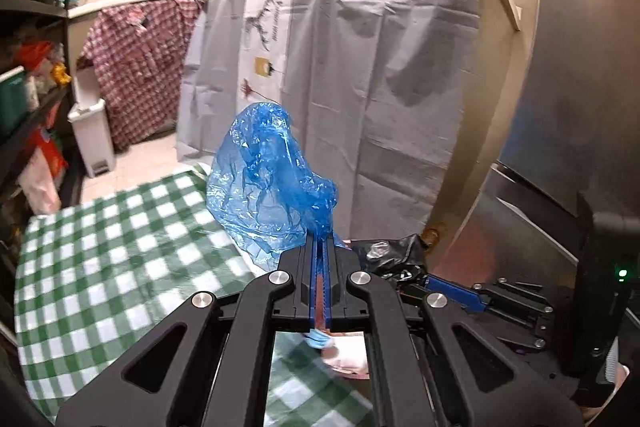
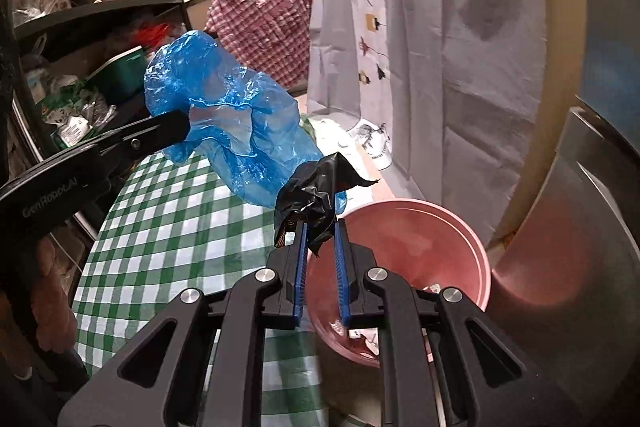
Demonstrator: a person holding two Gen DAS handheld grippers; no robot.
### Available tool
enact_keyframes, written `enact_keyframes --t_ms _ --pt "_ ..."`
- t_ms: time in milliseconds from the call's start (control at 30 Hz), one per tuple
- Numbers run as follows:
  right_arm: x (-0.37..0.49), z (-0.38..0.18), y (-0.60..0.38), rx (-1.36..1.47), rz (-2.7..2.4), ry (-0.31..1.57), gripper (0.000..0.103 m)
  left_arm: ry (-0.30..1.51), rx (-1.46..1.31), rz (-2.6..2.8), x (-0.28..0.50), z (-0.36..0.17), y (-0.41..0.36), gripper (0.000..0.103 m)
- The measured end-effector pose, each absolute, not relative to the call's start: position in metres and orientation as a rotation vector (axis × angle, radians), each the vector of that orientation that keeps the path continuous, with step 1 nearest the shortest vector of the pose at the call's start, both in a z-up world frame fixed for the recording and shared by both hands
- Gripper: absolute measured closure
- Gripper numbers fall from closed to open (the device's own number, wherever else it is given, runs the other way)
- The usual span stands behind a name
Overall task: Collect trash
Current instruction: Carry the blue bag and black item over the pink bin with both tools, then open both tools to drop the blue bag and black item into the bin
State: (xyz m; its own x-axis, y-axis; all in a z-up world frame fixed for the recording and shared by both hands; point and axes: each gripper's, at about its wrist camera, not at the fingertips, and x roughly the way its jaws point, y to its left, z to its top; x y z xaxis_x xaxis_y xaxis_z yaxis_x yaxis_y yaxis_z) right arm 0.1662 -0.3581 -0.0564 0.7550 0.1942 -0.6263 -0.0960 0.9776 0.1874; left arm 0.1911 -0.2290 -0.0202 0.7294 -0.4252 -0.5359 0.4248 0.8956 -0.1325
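Aloft: blue bag (image 1: 272, 183), black wrapper (image 2: 316, 203).

Grey curtain (image 1: 360, 67), tiled floor (image 1: 152, 155), shelving (image 2: 100, 7)

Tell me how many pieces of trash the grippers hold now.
2. The blue plastic bag is pinched in the left gripper; the black wrapper is in the right gripper, above the pink bin.
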Motion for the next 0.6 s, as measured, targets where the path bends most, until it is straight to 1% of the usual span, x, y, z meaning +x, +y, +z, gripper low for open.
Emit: enact_keyframes --t_ms 600 --pt "0.184 -0.097 -0.410 0.190 0.058 0.804 0.089 0.718 0.050 -0.565 0.221 -0.071 -0.294 0.101"
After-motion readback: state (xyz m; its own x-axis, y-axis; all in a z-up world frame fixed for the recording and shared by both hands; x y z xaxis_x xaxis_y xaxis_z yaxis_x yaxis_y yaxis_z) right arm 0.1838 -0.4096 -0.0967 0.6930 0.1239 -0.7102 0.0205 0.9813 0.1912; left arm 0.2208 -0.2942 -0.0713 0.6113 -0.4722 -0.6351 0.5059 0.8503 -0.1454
